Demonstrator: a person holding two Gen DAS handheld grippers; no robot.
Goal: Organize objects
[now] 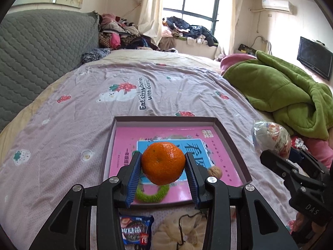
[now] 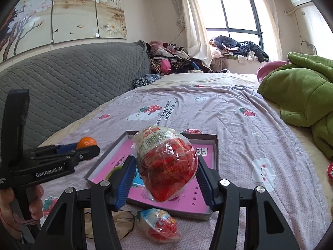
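A mandarin orange (image 1: 163, 162) is hanging clamped in the left gripper (image 1: 163, 173) above the shallow box tray (image 1: 233, 137); the right gripper (image 2: 165, 179) is gripping a wrapped snack packet (image 2: 166, 164). Lowering each close to the tray floor before releasing should prevent rolling.

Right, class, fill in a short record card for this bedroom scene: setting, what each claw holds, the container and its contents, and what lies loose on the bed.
setting: bed with lilac strawberry-print sheet
left claw: shut on round orange tangerine
right claw: shut on clear plastic-wrapped red snack packet
container: shallow cardboard box lid with pink lining
in container: green knitted ring, brown walnut
loose in front of container: blue biscuit packet, second wrapped red snack packet
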